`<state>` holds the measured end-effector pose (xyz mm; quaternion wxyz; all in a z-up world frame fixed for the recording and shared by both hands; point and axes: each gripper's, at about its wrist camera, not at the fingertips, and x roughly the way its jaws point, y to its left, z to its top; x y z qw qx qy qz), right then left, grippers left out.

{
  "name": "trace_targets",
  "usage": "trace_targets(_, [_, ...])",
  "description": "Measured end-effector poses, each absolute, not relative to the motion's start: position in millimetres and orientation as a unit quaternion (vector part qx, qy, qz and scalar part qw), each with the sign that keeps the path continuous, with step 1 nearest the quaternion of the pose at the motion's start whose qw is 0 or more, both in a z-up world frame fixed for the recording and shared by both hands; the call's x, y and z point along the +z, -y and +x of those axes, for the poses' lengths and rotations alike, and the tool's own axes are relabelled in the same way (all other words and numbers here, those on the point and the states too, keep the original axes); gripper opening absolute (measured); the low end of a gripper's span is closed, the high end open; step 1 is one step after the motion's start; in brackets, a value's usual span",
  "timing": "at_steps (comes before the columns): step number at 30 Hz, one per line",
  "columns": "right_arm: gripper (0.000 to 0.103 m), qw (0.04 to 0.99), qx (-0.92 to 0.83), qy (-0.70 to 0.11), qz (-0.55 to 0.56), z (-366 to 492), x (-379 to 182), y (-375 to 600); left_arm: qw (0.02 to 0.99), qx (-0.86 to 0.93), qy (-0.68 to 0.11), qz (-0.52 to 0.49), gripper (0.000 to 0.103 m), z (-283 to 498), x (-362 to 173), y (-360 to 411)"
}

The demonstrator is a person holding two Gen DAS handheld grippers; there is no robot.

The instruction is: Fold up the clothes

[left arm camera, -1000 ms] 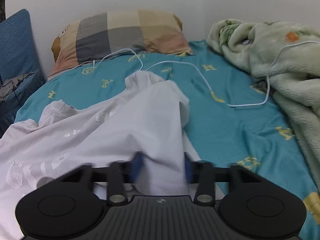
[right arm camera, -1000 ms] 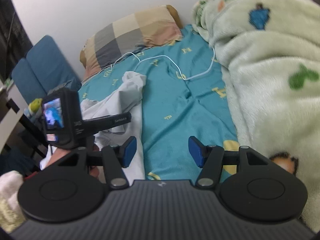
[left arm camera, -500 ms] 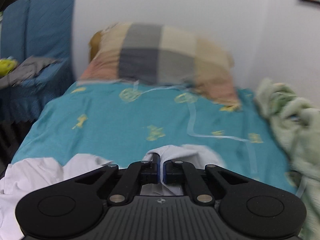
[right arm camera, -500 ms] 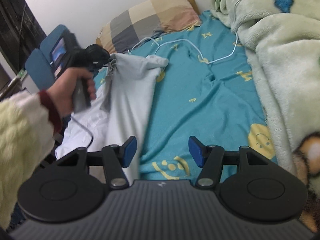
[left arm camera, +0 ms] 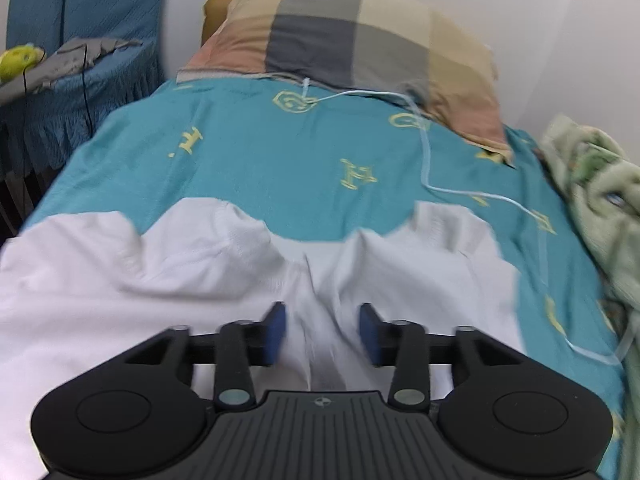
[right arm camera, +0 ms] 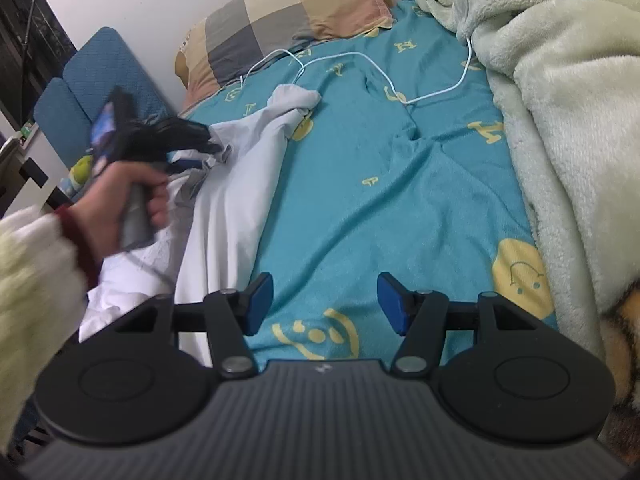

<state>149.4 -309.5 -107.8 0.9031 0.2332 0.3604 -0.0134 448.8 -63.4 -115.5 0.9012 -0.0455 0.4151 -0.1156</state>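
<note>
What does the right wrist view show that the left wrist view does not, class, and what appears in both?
Only the right wrist view shows the hand holding the left gripper, and the right gripper open over bare sheet. Only the left wrist view shows the left gripper's jaws opening, with white fabric between them. Both share the white shirt, checked pillow, teal sheet, white cable and green blanket.

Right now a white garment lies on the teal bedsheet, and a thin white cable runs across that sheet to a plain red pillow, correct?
Not quite: the pillow is checked in grey, beige and pink, not plain red, as the left wrist view shows. The white garment does lie on the teal bedsheet, and the thin white cable runs across it towards that pillow.
</note>
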Motion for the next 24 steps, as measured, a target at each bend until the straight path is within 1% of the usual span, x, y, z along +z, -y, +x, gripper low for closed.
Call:
trace_targets(4, [0.06,0.908,-0.014,-0.351,0.228,144,-100,310,0.892,-0.151,-0.424,-0.035,0.047,361,-82,59])
trace_targets(5, [0.06,0.91,-0.015,-0.349,0.225,141,-98,311,0.891,-0.159,-0.424,-0.041,0.051,334,-75,57])
trace_targets(6, [0.06,0.911,-0.016,-0.345,0.223,138,-95,311,0.886,-0.167,-0.43,-0.041,0.052,307,-69,56])
trace_targets(9, [0.06,0.916,-0.02,-0.331,0.223,127,-85,314,0.878,-0.19,-0.439,-0.031,0.052,223,-55,57])
trace_targets(12, [0.06,0.923,-0.025,-0.321,0.212,116,-76,314,0.879,-0.206,-0.429,-0.04,0.051,151,-51,57])
trace_targets(16, [0.06,0.926,-0.034,-0.315,0.206,98,-65,314,0.882,-0.226,-0.408,-0.064,0.047,74,-61,63])
trace_targets(20, [0.06,0.935,-0.031,-0.301,0.186,69,-51,307,0.877,-0.252,-0.405,-0.058,0.037,25,-84,81])
trace_targets(21, [0.06,0.937,-0.028,-0.298,0.179,63,-48,305,0.876,-0.258,-0.404,-0.055,0.037,14,-92,86])
trace_targets(23, [0.06,0.941,-0.023,-0.291,0.17,50,-43,301,0.868,-0.271,-0.415,-0.032,0.025,-3,-105,97])
trace_targets(24, [0.06,0.941,-0.024,-0.289,0.172,45,-42,301,0.868,-0.273,-0.415,-0.014,0.024,-9,-110,102])
